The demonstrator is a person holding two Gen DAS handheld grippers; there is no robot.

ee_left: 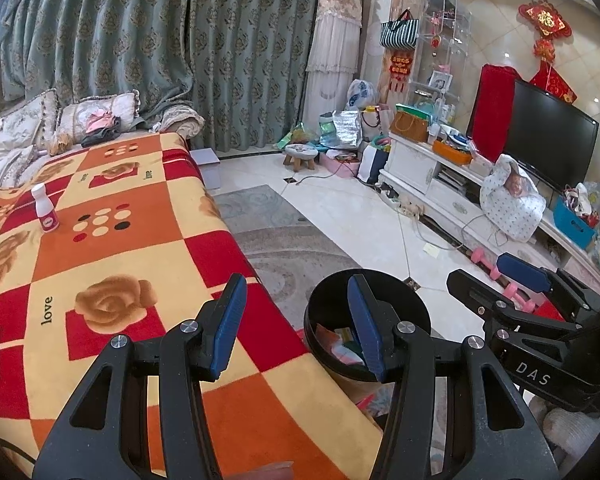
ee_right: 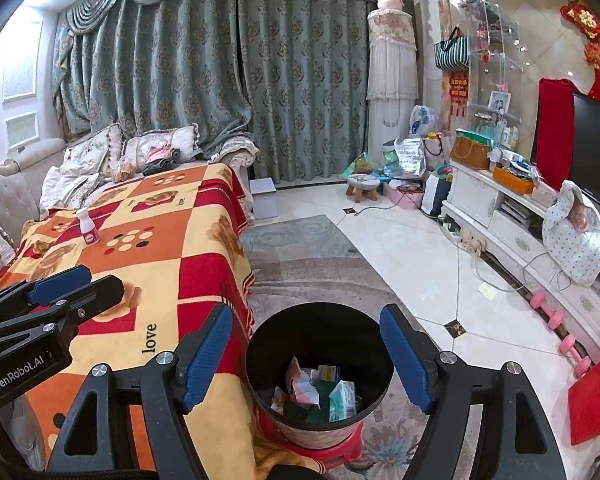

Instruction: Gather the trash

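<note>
1. A checked red, orange and cream blanket (ee_right: 148, 248) is covering a bed.
2. Patterned green curtains (ee_right: 220, 80) are hanging behind it.
3. A small wooden stool (ee_right: 363, 186) is standing on pale floor tiles.
4. A black television (ee_left: 548, 136) is sitting on a white cabinet (ee_left: 428, 168).
5. Pink dumbbells (ee_right: 556, 320) are lying beside the cabinet.

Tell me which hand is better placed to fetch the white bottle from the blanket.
Left, probably. The left tongs hang empty over the blanket, on the bottle side; the right tongs, also empty, are over the bin.
</note>
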